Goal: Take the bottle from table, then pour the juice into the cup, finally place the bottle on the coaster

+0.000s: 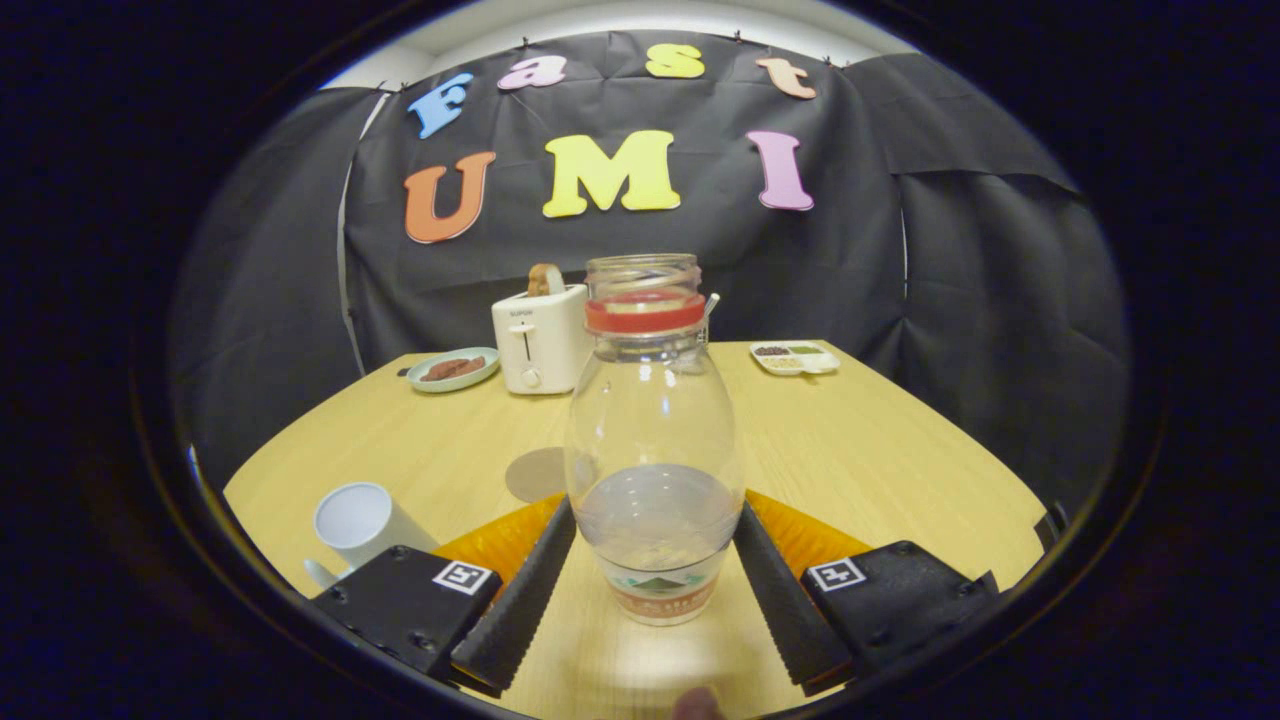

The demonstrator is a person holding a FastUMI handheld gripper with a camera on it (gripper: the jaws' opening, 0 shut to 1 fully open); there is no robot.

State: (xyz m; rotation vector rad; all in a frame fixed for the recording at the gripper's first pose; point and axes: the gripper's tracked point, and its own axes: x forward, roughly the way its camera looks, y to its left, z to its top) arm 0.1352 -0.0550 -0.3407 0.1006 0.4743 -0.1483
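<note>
both fingers of the gripper (pixel 655 560) press against the lower sides of the clear bottle (pixel 652 450), so it is clamped on it. whether the bottle's base rests on the wooden table (pixel 860 450) or is just off it i cannot tell. the bottle stands upright, open at the neck with a red ring, about a third full of pale liquid. the white cup (pixel 362 522) stands near the left finger, and the round coaster (pixel 536 473) lies just beyond it, bare. judging from that, the take is at hand or just done; pouring and placing on the coaster remain. beyond stand a toaster (pixel 540 338), a plate (pixel 453 369) and a divided tray (pixel 796 357).
</note>
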